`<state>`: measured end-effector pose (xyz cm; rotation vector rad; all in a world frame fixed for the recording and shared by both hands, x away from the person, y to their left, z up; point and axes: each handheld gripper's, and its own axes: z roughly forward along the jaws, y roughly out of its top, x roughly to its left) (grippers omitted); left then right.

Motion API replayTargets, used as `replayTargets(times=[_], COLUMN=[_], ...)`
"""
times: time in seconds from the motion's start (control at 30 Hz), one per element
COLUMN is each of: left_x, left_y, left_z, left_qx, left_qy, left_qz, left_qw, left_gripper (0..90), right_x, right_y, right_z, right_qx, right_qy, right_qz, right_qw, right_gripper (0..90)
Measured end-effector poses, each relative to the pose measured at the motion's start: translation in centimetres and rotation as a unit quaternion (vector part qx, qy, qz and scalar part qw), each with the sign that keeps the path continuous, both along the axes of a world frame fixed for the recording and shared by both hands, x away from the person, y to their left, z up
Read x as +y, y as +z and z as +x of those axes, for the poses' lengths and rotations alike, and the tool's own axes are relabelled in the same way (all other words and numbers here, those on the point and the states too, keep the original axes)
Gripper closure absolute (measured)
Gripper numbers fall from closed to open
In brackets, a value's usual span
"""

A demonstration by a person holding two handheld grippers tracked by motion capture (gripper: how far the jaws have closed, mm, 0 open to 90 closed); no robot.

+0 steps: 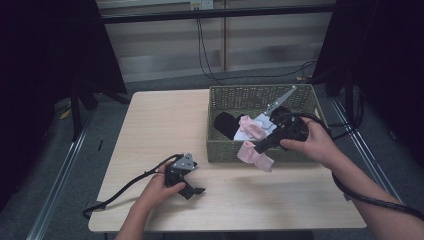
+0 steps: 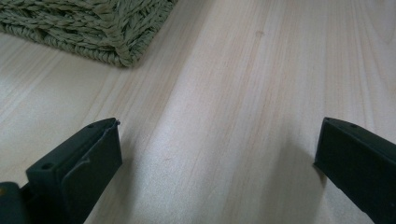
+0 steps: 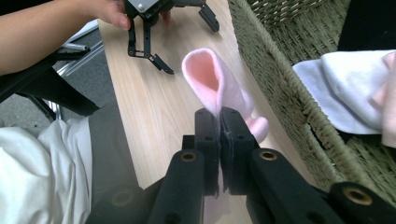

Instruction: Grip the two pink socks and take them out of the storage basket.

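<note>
- We see a pale wooden worktop with a green woven basket standing on its right half, toward the far edge.
- The right gripper is held by the right hand over the basket's near wall. In the right gripper view its fingers are pressed together, pinching a pink sock by the cuff.
- In the high view the pink sock hangs just outside the basket's near wall, over the worktop, toward its near right part. We cannot tell whether its lower end touches the wood.
- Inside the basket lie a second pink sock, a white cloth under it, and a black piece of clothing at the left side.
- The left gripper sits low over the worktop near its near edge, left of the basket, gripped by the left hand. In the left gripper view its fingers are spread wide with nothing but bare wood between them, and a corner of the basket shows ahead.
- The left gripper's black cable trails toward the near left corner of the worktop.
</note>
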<state>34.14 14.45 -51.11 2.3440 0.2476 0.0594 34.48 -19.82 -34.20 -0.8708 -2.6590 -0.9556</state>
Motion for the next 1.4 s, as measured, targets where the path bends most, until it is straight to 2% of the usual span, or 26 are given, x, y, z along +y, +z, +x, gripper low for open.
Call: replayTargets(times=[0.07, 0.3, 0.43, 0.5, 0.6, 0.77, 1.03, 1.17, 1.4], left_x=[0.0, 0.0, 0.0, 0.0, 0.0, 0.0, 0.0, 0.0, 0.0], left_y=[0.0, 0.0, 0.0, 0.0, 0.0, 0.0, 0.0, 0.0, 0.0], left_z=[0.0, 0.0, 0.0, 0.0, 0.0, 0.0, 0.0, 0.0, 0.0], left_qx=[0.000, 0.000, 0.000, 0.000, -0.001, -0.001, -0.001, -0.001, -0.001], left_qy=[0.000, 0.000, 0.000, 0.000, -0.001, -0.001, -0.001, -0.001, -0.001], left_qz=[0.000, 0.000, 0.001, 0.000, 0.001, 0.001, 0.001, 0.001, 0.001], left_qw=[1.0000, 1.0000, 1.0000, 1.0000, 1.0000, 1.0000, 1.0000, 1.0000, 1.0000], left_gripper=[0.0, 0.0, 0.0, 0.0, 0.0, 0.0, 0.0, 0.0, 0.0], right_x=[0.1, 0.0, -0.4, -0.7, -1.1, -1.8, -2.7, -2.9, -2.6], right_y=[-0.4, -0.4, -0.3, -0.3, -0.5, -0.9, -2.4, -3.0, -4.1], right_z=[0.0, 0.2, 0.6, 1.2, 2.2, 4.2, 6.5, 7.4, 8.8], right_qx=[0.005, 0.003, -0.006, -0.008, -0.017, -0.024, -0.030, -0.034, -0.041], right_qy=[0.000, -0.003, -0.020, -0.032, -0.048, -0.083, -0.120, -0.133, -0.145], right_qz=[0.000, 0.006, 0.006, 0.008, -0.001, -0.008, -0.021, -0.024, -0.054], right_qw=[1.0000, 1.0000, 0.9998, 0.9994, 0.9987, 0.9963, 0.9921, 0.9902, 0.9871], right_gripper=[77.6, 73.6, 67.6, 64.1, 61.1, 53.8, 45.0, 42.2, 39.3])
